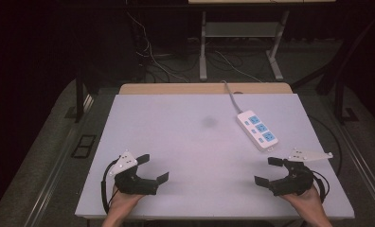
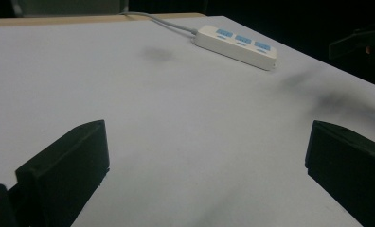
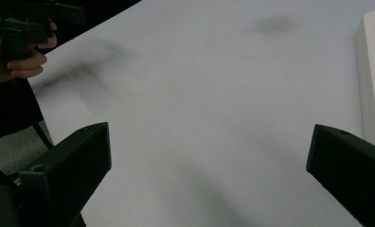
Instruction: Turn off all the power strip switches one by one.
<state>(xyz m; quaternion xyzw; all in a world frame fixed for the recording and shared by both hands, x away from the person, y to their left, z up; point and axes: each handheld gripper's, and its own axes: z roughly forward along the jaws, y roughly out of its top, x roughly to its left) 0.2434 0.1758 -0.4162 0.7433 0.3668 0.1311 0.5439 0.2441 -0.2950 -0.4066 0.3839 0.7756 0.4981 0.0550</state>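
Both tools, left tool (image 1: 155, 167) and right tool (image 1: 265, 171), jaws apart, empty; power strip (image 1: 257, 129) on surface (image 1: 185, 142) likely rigid, light, slick—grip across its narrow body.

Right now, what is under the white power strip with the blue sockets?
The power strip lies flat on the white table top, its grey cord running off the far edge. The table surface directly beneath it is covered by its body, so nothing there can be seen.
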